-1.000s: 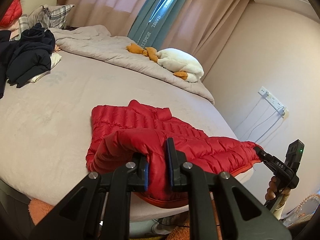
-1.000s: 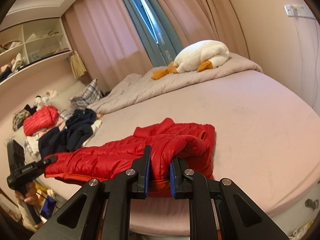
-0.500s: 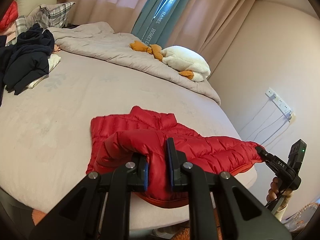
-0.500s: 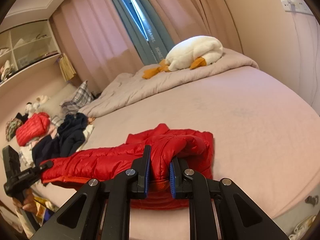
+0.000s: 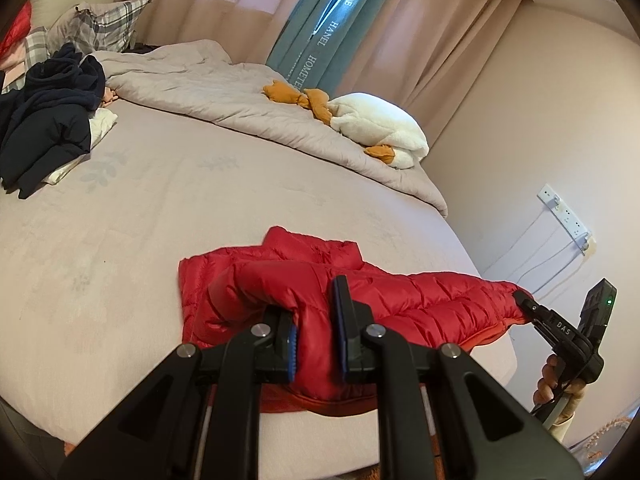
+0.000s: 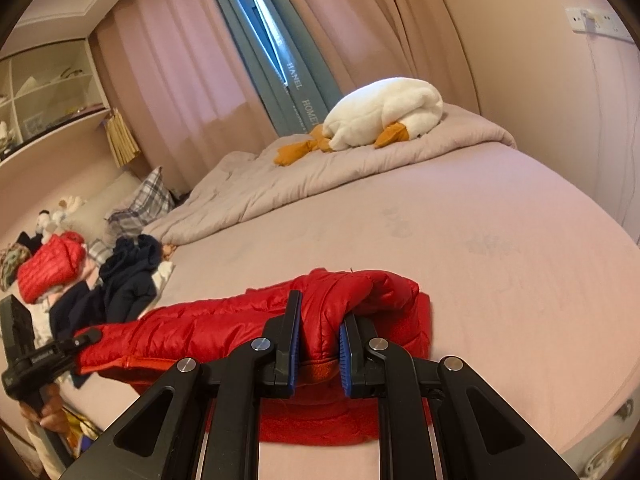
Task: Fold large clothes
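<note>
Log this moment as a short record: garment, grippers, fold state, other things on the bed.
garment: red jacket, near edge of bed
left gripper: jaws shut on one end of the lifted edge
right gripper: jaws shut on the other end
fold state: lifted edge held over the part lying flat, not yet laid down
others: dark clothes, quilt, plush duck

Each gripper is showing matte black angular arms, silver round screw heads at the pivots and ribbed blue pads. The right gripper is displaying white "DAS" lettering and a lit green indicator.
</note>
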`<state>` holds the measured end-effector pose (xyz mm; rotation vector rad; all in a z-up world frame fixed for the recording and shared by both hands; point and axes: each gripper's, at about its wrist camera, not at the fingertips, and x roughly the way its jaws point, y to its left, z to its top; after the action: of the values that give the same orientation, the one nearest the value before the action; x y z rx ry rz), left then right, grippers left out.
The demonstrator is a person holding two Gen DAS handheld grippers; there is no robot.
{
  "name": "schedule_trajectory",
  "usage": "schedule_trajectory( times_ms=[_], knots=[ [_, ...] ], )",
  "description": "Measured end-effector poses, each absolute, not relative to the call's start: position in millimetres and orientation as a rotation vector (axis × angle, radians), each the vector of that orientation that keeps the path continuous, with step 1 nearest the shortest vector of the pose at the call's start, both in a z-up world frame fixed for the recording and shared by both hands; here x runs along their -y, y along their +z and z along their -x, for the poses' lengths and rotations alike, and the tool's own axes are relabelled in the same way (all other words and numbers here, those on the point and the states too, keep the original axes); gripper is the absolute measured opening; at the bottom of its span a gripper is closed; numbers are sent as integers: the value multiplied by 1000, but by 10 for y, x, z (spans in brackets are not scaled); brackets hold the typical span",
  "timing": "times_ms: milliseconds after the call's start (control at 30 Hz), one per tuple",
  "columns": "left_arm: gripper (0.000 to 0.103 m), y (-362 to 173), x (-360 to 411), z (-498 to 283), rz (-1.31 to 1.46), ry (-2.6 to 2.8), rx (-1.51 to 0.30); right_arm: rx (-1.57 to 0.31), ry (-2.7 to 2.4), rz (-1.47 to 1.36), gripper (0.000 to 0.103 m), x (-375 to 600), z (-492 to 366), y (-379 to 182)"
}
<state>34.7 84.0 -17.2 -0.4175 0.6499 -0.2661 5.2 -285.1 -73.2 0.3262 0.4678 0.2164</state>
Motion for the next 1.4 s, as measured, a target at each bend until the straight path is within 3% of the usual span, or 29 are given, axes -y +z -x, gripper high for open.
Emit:
schedule_trajectory(
  times_ms=[800, 1400],
  knots=[
    [15, -321, -824, -1316, 477, -182, -730, -555, 194, -310, 16, 2734, -994, -881],
    [21, -1078, -836, -2110, 405, -45, -926, -779, 118, -248, 18, 2512, -1848, -1372]
  ],
)
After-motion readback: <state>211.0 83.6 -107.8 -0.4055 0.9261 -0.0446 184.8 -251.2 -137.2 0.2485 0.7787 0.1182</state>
